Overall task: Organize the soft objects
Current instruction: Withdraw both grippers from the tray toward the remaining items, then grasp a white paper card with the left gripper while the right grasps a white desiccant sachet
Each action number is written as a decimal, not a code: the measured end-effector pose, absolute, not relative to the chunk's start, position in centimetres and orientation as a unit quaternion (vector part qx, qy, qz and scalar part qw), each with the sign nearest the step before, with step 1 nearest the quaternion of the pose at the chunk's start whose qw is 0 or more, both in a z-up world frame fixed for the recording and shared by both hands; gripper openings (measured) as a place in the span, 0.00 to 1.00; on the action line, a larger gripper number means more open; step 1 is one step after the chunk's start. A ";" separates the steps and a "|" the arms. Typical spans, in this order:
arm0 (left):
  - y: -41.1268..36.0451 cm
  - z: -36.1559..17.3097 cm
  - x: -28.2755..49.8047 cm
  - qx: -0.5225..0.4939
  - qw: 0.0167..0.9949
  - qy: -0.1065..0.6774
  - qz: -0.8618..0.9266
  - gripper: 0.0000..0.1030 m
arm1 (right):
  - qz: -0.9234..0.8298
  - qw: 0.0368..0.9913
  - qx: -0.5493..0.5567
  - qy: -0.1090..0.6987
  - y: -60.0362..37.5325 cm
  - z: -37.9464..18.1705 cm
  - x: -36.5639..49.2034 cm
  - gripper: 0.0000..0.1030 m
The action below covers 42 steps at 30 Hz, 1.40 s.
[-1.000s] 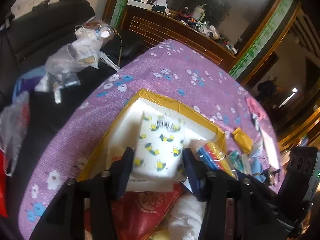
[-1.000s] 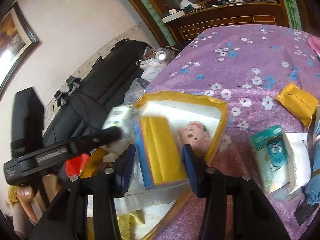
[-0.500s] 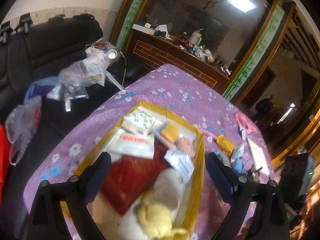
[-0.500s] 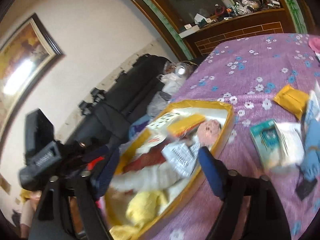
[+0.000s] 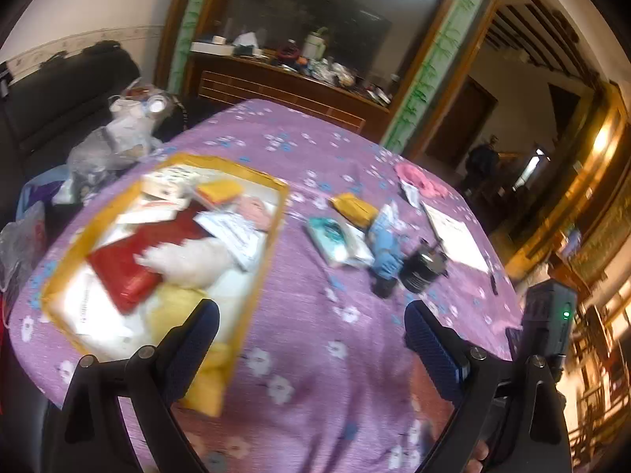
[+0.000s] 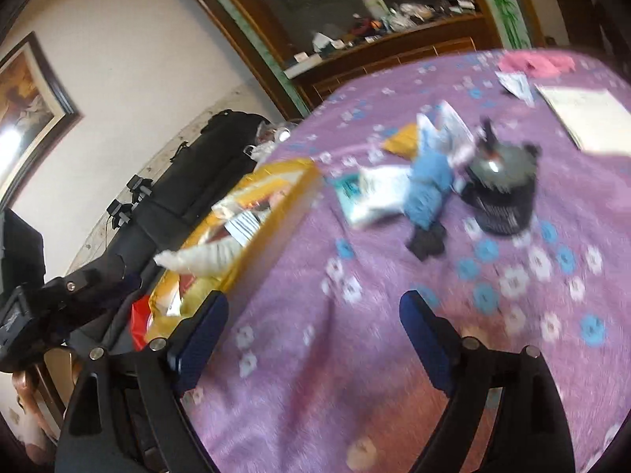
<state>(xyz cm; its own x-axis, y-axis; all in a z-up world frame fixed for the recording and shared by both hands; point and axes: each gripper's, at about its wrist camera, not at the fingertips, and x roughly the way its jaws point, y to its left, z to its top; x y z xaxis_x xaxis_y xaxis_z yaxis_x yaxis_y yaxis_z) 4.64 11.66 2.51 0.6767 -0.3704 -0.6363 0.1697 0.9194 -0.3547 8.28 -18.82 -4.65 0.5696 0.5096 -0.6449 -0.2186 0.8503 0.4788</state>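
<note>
Nearest the cameras, the left claw (image 5: 311, 339) and the right claw (image 6: 313, 333) both hang spread wide with nothing between their pads, above bare purple flowered cloth on the surface (image 5: 315, 374). That suits a return trip: each is probably free to fetch another piece.

Toward the surface's left edge sits the yellow-rimmed box (image 5: 272, 236), already holding a red packet (image 5: 122, 272), a white fluffy toy (image 5: 189, 256), something yellow and soft (image 5: 173, 307) and several small packs. Past the middle lie the things not yet sorted: a teal tissue pack (image 5: 335, 236), a blue cloth item (image 5: 388, 248), a dark round container (image 5: 422, 268), a yellow pouch (image 5: 355, 205), and, near the far edge, a pink cloth (image 5: 418, 177).

A second ago each claw was pinched on a pack over the box; both packs now lie inside, and the claws have pulled back and swung rightward.
</note>
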 end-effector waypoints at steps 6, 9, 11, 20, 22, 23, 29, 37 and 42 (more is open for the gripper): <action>9.1 2.7 4.5 -0.128 0.901 0.380 -0.165 0.94 | 0.193 0.867 0.186 0.420 -20.9 -5.0 7.4 0.86; 8.6 2.6 4.6 -0.122 0.900 0.382 -0.168 0.94 | 0.193 0.859 0.221 0.420 -22.2 -5.4 7.5 0.86; 8.3 2.4 4.8 -0.118 0.900 0.384 -0.167 0.94 | 0.199 0.851 0.238 0.424 -22.6 -5.7 7.8 0.86; 7.6 1.6 7.7 -0.125 0.891 0.402 -0.171 0.94 | 0.207 0.850 0.236 0.423 -23.0 -5.7 9.7 0.86; 7.1 1.4 8.9 -0.126 0.889 0.406 -0.171 0.93 | 0.204 0.853 0.229 0.423 -23.0 -5.8 10.1 0.86; 6.7 1.3 9.6 -0.124 0.888 0.409 -0.171 0.92 | 0.202 0.854 0.227 0.423 -23.1 -5.9 10.5 0.86; 3.6 -0.1 15.5 -0.116 0.868 0.448 -0.183 0.63 | 0.178 0.868 0.217 0.409 -23.9 -6.4 11.4 0.86; 0.9 -4.3 24.2 -0.166 0.817 0.520 -0.187 0.47 | 0.169 0.867 0.220 0.413 -24.0 -6.9 11.5 0.86; 0.1 -5.9 25.2 -0.165 0.812 0.533 -0.169 0.06 | 0.169 0.866 0.225 0.413 -24.2 -7.0 11.6 0.86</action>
